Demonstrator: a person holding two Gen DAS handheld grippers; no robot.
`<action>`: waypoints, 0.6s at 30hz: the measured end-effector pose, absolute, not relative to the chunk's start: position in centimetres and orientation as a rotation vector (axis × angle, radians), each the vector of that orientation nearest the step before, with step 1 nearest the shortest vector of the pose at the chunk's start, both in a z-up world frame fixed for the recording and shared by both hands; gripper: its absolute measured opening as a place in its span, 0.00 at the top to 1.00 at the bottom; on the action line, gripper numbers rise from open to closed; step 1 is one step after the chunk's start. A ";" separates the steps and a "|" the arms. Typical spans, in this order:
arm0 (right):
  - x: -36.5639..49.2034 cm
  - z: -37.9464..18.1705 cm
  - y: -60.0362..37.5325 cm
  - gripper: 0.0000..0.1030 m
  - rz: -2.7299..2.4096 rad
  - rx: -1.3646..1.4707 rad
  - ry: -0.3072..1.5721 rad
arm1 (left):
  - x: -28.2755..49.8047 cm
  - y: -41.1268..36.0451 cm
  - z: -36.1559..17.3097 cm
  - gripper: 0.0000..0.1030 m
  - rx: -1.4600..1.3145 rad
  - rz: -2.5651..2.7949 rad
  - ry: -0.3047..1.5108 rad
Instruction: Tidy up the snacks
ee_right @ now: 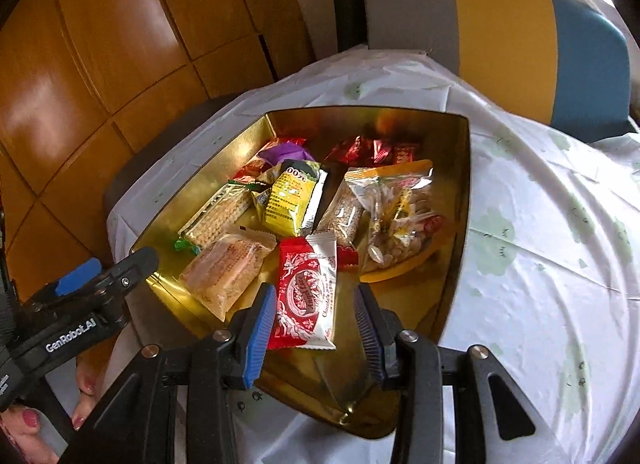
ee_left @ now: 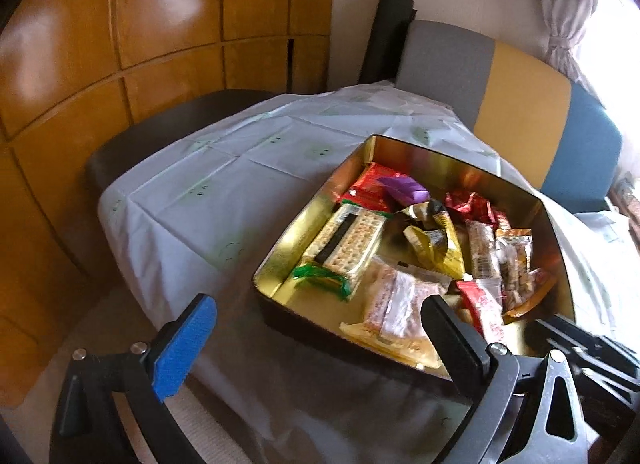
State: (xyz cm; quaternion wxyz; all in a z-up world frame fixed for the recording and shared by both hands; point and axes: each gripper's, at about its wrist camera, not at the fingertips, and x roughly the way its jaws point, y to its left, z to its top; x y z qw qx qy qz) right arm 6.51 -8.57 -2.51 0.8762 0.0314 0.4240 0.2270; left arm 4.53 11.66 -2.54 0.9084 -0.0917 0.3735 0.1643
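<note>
A gold-lined tin box [ee_left: 320, 200] [ee_right: 460, 200] sits on the white tablecloth and holds several snack packets. Among them are a red-and-white chocolate wafer packet [ee_right: 306, 292] [ee_left: 482, 310], a yellow packet [ee_right: 290, 200] [ee_left: 438, 246], a cracker pack [ee_left: 348, 242] [ee_right: 218, 216], a purple candy [ee_left: 404, 189] and a bag of nuts [ee_right: 394, 220]. My right gripper [ee_right: 316, 328] is open above the box's near end, its fingers either side of the wafer packet's lower end, not touching it. My left gripper [ee_left: 316, 338] is open and empty at the box's near left corner; it also shows in the right wrist view [ee_right: 106, 276].
The table [ee_right: 540, 232] is covered by a white cloth with pale green prints. A chair with a grey, yellow and blue back [ee_left: 520, 104] [ee_right: 504, 36] stands behind it. A dark chair seat [ee_left: 168, 124] is at the left. Wooden panelling [ee_left: 120, 24] fills the left side.
</note>
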 end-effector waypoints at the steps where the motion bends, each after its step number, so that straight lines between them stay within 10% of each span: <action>1: 6.2 -2.4 -8.7 0.60 0.468 0.068 0.876 | 4.4 11.6 -2.5 0.00 -0.183 0.345 0.775; 18: 0.5 0.3 -10.3 0.40 0.312 0.042 0.701 | 0.4 9.7 -1.5 0.00 -0.100 0.335 0.798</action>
